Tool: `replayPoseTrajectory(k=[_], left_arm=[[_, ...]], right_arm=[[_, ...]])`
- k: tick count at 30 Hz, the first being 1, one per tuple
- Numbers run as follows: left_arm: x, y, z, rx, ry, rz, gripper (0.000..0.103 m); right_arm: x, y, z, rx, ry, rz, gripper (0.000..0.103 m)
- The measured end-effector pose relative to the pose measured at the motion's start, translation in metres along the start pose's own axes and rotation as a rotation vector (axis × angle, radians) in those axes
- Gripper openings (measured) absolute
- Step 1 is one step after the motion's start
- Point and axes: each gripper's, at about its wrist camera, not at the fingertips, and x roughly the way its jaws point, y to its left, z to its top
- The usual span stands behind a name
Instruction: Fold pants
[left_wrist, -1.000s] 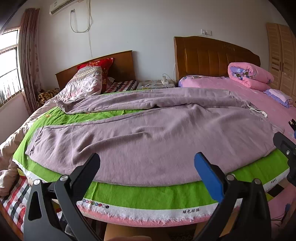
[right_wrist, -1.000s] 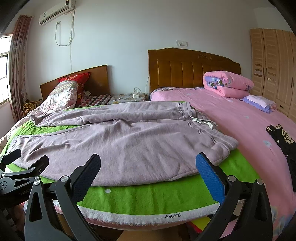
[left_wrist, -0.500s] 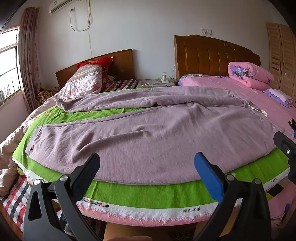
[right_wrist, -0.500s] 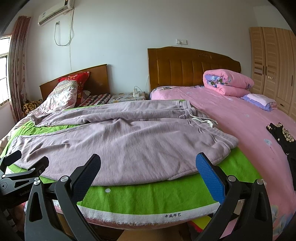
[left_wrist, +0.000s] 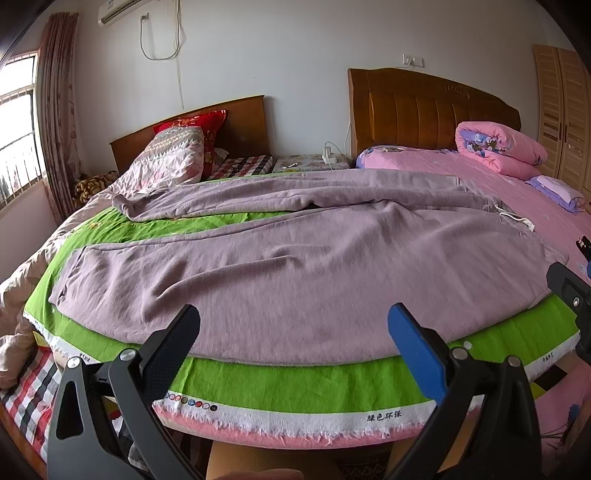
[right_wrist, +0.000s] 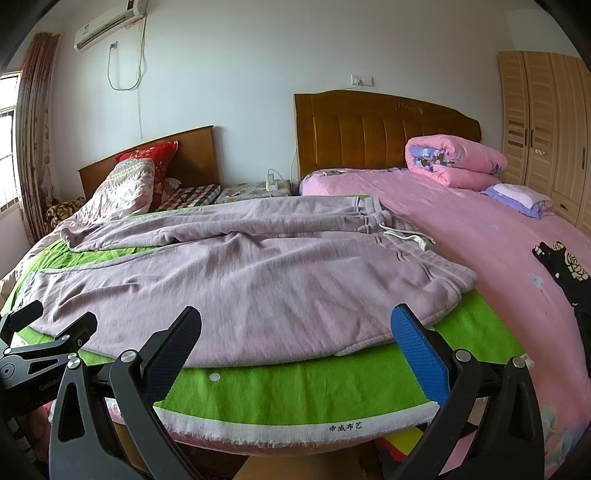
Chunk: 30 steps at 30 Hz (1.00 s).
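Mauve sweatpants (left_wrist: 295, 266) (right_wrist: 258, 280) lie spread on a green cloth (left_wrist: 295, 380) (right_wrist: 295, 387) across the bed, legs reaching left, waistband with a white drawstring (right_wrist: 406, 236) at the right. The far leg lies rumpled behind the near one. My left gripper (left_wrist: 291, 336) hovers open over the near hem side of the near leg, holding nothing. My right gripper (right_wrist: 295, 332) is open too, in front of the waist end of the pants, empty. Each gripper shows at the edge of the other's view.
A pink sheet (right_wrist: 498, 251) covers the bed to the right, with a rolled pink quilt (right_wrist: 454, 162) and a black garment (right_wrist: 565, 266) on it. Pillows (left_wrist: 173, 158) lie at the far left by the wooden headboards (left_wrist: 424, 110). A wardrobe (right_wrist: 546, 125) stands at the right wall.
Both grippers have edged slightly forward and lower toward the bed; the pants look a little larger. Nothing was gripped and the cloth has not moved.
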Motion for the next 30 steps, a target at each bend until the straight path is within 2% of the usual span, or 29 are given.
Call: replayPoseTrajectory(k=[30], left_arm=[[0.0011, 0.0008, -0.007, 0.001, 0.016, 0.0, 0.102]], right_arm=[[0.0022, -0.0017, -0.0021, 0.007, 0.022, 0.003, 0.099]])
